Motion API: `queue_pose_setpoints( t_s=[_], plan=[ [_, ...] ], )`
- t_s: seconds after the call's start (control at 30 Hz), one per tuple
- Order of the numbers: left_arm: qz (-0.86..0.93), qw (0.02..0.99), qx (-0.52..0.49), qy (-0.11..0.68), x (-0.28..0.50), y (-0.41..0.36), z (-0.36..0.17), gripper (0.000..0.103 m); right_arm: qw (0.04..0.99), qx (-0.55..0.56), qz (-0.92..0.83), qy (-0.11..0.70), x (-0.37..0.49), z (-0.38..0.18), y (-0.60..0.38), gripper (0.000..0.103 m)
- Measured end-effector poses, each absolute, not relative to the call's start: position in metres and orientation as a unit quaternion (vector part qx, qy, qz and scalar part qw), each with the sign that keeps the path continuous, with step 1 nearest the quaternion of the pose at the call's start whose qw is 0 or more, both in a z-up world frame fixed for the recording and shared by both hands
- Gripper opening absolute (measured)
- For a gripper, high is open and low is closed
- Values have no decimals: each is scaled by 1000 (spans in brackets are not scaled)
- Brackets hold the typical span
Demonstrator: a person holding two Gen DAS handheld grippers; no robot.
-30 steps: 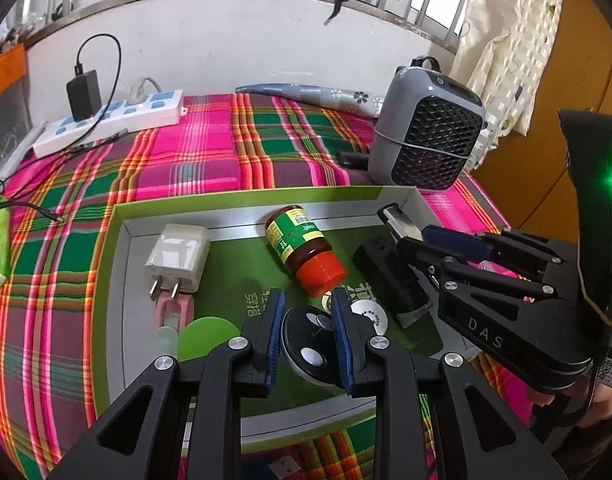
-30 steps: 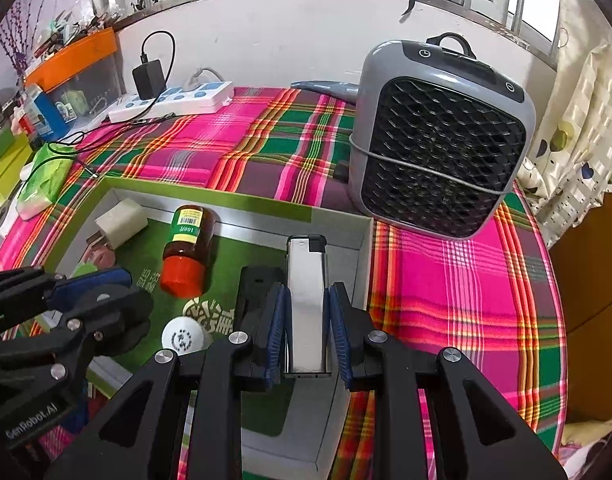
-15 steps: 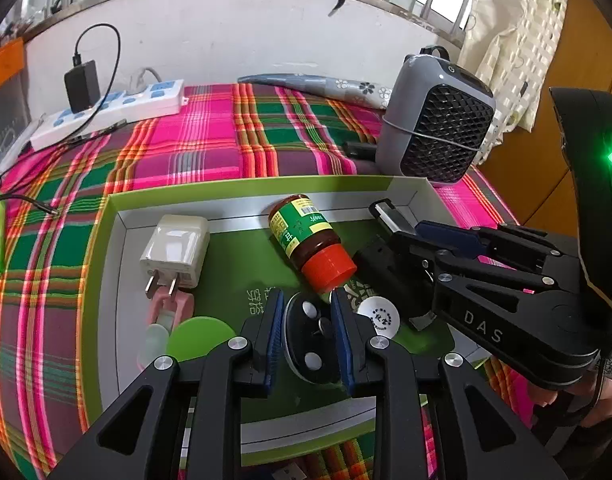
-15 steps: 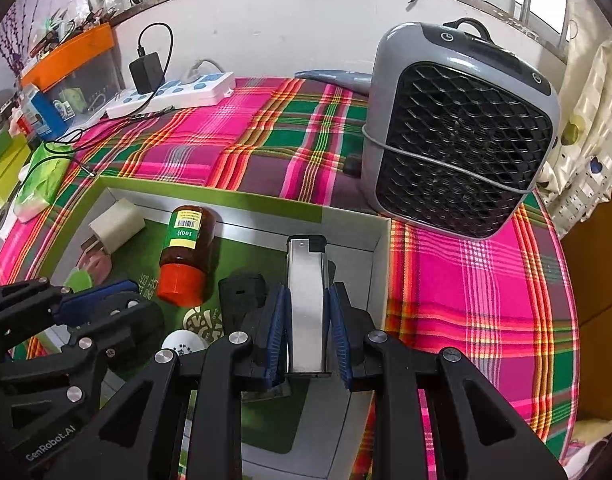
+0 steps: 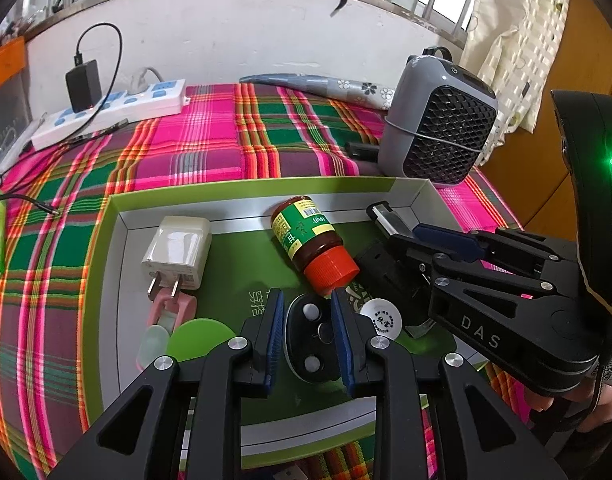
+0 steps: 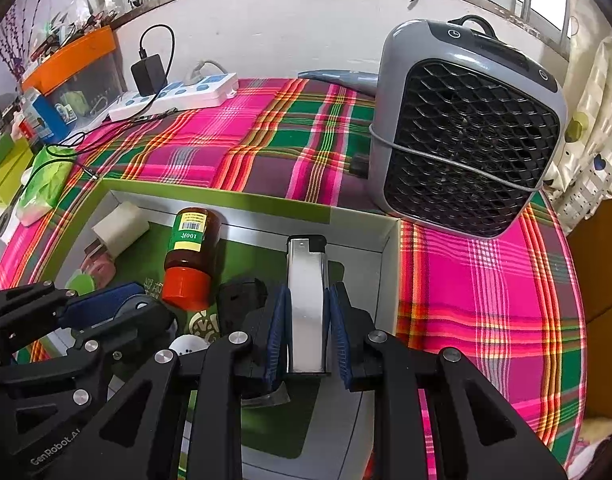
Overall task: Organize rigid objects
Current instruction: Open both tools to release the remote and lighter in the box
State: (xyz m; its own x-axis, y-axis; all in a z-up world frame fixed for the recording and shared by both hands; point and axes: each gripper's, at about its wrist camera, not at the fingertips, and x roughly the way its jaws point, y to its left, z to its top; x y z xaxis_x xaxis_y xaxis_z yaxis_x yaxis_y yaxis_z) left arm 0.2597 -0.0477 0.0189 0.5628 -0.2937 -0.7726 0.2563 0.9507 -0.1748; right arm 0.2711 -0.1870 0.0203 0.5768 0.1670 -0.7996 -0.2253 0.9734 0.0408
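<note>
My left gripper (image 5: pixel 307 312) is shut on a black oval device with white buttons (image 5: pixel 311 338), held over the green tray (image 5: pixel 106 264). My right gripper (image 6: pixel 307 312) is shut on a silver lighter with a black cap (image 6: pixel 306 280), over the tray's right end (image 6: pixel 389 248); it shows in the left wrist view too (image 5: pixel 389 220). In the tray lie a brown bottle with a red cap (image 5: pixel 311 244), a white plug charger (image 5: pixel 178 252), a pink clip (image 5: pixel 172 312), a green disc (image 5: pixel 200 338), a white round cap (image 5: pixel 379 316) and a black block (image 5: pixel 379 268).
A grey fan heater (image 6: pixel 465 128) stands right behind the tray on the plaid cloth. A white power strip (image 5: pixel 110 110) with a black adapter (image 5: pixel 84 80) lies at the back left. A green packet (image 6: pixel 44 182) and boxes sit at the far left.
Both grippers have drawn back and risen a little with their objects still held. The bottle and the tray's far wall look farther off in both views.
</note>
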Motion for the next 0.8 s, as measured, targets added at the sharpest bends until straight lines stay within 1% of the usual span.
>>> queue_pose_setpoints(
  t_s=[0.3,0.53,0.8],
  plan=[
    [-149,884,-16,443,260,-48,18,24,887,-23,114,446,271,20,-187,25],
    [-139,884,-11,447,259,-47,18,29,889,-15,111,443,268,21,-189,25],
    [-134,885,-5,446,254,-48,20,30,892,-14,109,438,263,25,-189,25]
  ],
)
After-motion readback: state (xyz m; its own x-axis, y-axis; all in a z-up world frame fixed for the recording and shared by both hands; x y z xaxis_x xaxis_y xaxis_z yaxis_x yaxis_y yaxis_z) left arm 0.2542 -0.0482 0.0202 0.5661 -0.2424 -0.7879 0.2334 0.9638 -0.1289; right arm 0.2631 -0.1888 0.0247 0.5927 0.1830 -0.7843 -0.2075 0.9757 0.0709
